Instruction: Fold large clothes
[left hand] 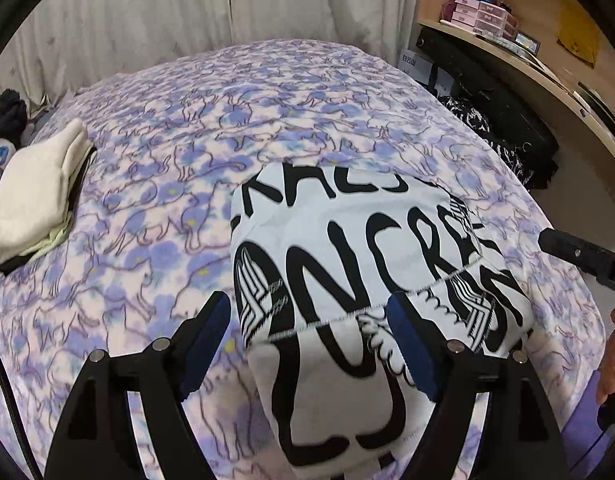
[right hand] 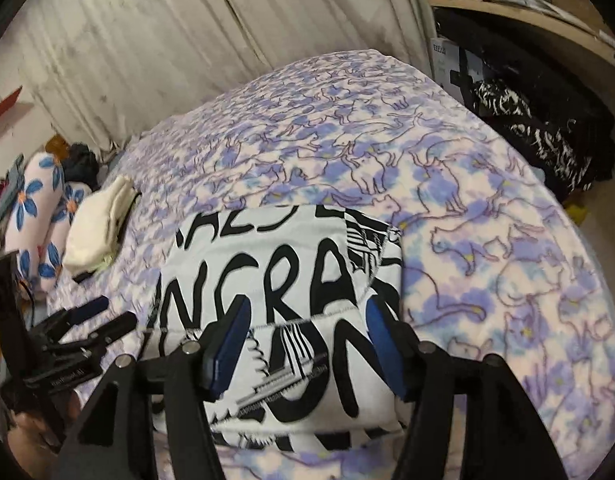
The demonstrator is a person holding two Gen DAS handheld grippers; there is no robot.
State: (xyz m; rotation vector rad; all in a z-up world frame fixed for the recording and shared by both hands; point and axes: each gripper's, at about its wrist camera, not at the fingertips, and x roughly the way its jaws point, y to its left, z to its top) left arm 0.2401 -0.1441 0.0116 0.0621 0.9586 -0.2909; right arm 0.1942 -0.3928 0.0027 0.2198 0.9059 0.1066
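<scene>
We see the shirt (left hand: 371, 280), white with bold black lettering, lying folded into a compact block on the bed (left hand: 227, 128), near its front edge. A stitched hem runs across the top layer.

Our left gripper (left hand: 307, 348) hovers over the shirt's near left part with its blue-padded fingers (left hand: 205, 344) spread wide; one finger sits over the blanket just left of the shirt, the other over the print. Nothing is held between them.

Our right gripper (right hand: 307, 348) hangs above the shirt's near right part, its fingers (right hand: 227, 344) likewise apart and empty, both over the printed cloth. We cannot tell whether either gripper touches the fabric.

In the right wrist view the left gripper shows at lower left, beside the shirt's edge.

A folded cream stack (left hand: 35, 196) rests on the bed's left side, well apart from the shirt. A flowered pillow (right hand: 31, 216) lies beyond it. Curtains (left hand: 187, 12) hang behind the bed, and a bench (left hand: 519, 68) with pink boxes (left hand: 479, 14) stands to the right.
</scene>
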